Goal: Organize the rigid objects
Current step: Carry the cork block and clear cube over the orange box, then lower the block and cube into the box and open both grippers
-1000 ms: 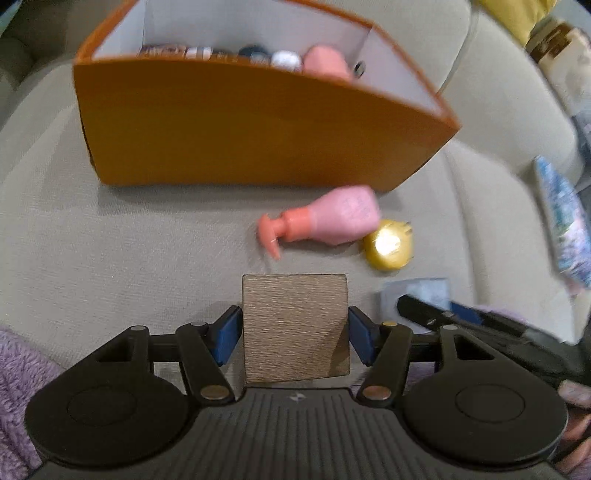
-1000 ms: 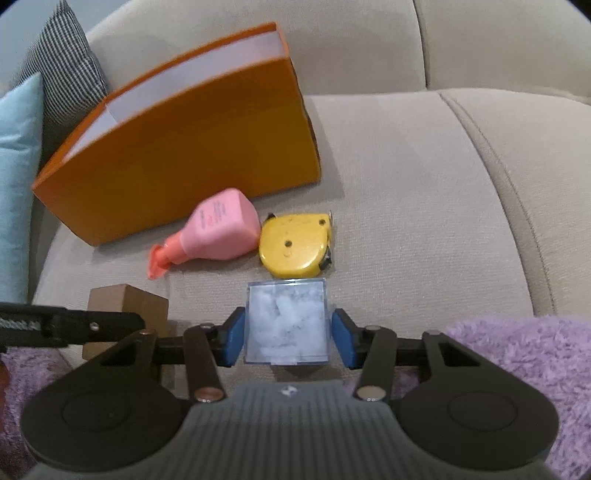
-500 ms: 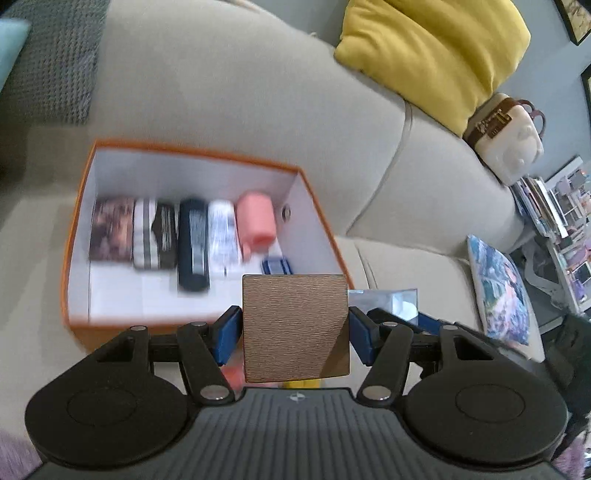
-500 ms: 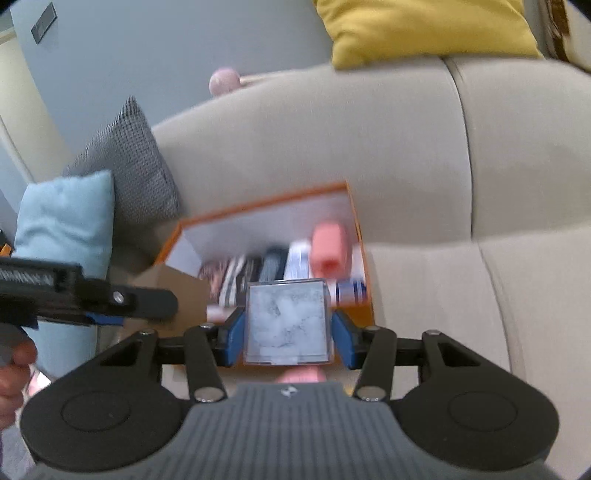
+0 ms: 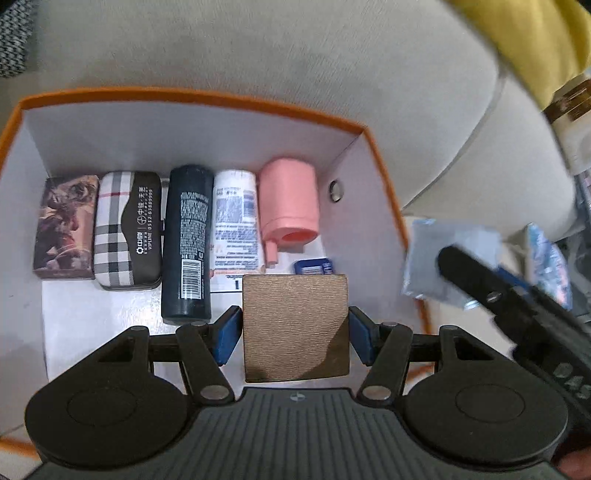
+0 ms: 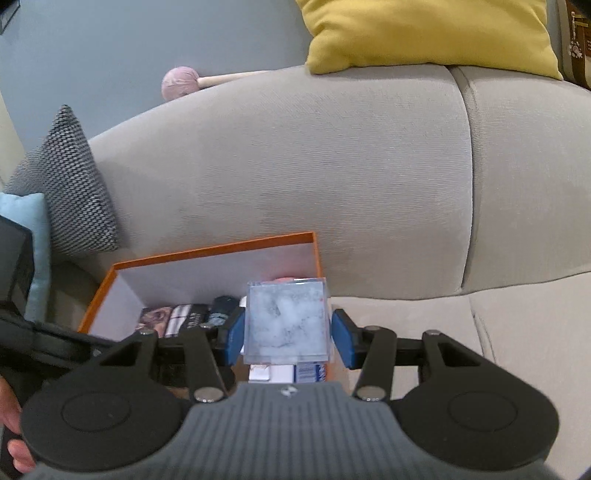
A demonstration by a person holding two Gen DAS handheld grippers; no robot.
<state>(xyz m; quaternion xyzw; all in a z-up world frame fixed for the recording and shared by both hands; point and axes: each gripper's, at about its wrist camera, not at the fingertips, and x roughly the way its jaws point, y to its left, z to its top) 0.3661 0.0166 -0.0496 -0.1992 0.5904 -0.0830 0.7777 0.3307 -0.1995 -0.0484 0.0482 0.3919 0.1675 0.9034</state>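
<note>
My left gripper [image 5: 294,328] is shut on a brown wooden block [image 5: 295,326] and holds it above the open orange box [image 5: 384,177]. The box holds a row of items: a picture box [image 5: 64,229], a plaid case [image 5: 127,232], a dark bottle [image 5: 186,243], a white bottle [image 5: 236,225] and a pink bottle [image 5: 290,203]. My right gripper [image 6: 286,332] is shut on a clear cube with white filling [image 6: 286,321], over the box's right end [image 6: 317,254]; the cube also shows in the left wrist view [image 5: 424,254].
The box sits on a beige sofa [image 6: 369,166]. A yellow cushion [image 6: 424,33], a grey patterned cushion [image 6: 70,184] and a light blue cushion [image 6: 33,240] lie along the back and left. A small blue item [image 5: 314,266] lies in the box.
Both grippers have risen from the seat with their loads and moved forward over the box. The pink spray bottle and yellow tape measure have dropped out of view.
</note>
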